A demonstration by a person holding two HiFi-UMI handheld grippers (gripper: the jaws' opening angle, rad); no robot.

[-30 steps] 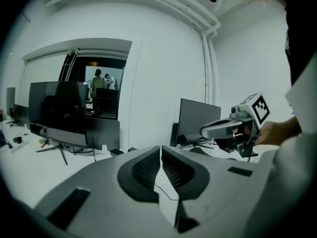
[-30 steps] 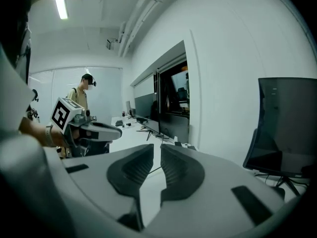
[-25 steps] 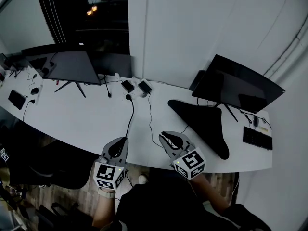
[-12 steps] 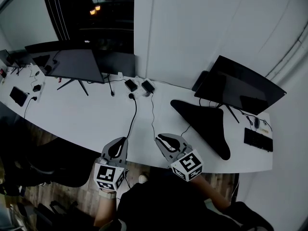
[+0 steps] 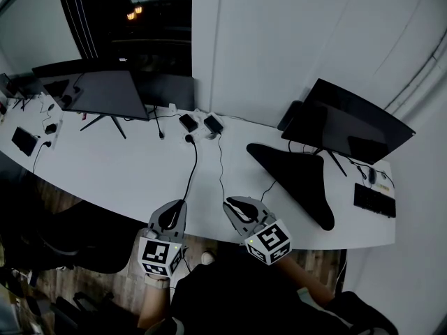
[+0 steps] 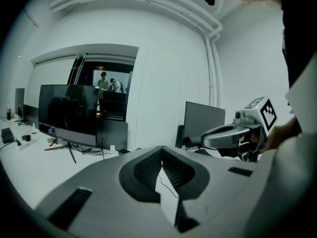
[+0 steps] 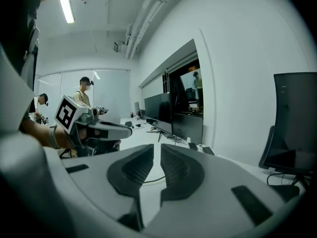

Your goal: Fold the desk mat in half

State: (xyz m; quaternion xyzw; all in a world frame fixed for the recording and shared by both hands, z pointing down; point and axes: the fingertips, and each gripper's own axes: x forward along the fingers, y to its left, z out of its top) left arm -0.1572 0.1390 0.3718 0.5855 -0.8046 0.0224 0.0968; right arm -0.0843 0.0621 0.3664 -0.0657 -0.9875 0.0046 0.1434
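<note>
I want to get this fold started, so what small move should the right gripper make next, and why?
Probably carry the right gripper rightward to the black desk mat and open its fingers there. It hangs empty at the desk's near edge, fingers nearly together, while the mat lies apart, off to its right.

Head view dim, bluish, noisy; desk mat (image 5: 297,176) crushes to flat black. Warm lamps (image 5: 133,12) glow inside the dark opening (image 5: 154,47). Gripper views brighter, lit by a ceiling tube (image 7: 66,10) that blows out. Heavy fisheye, black vignetted corners, soft edges.
</note>
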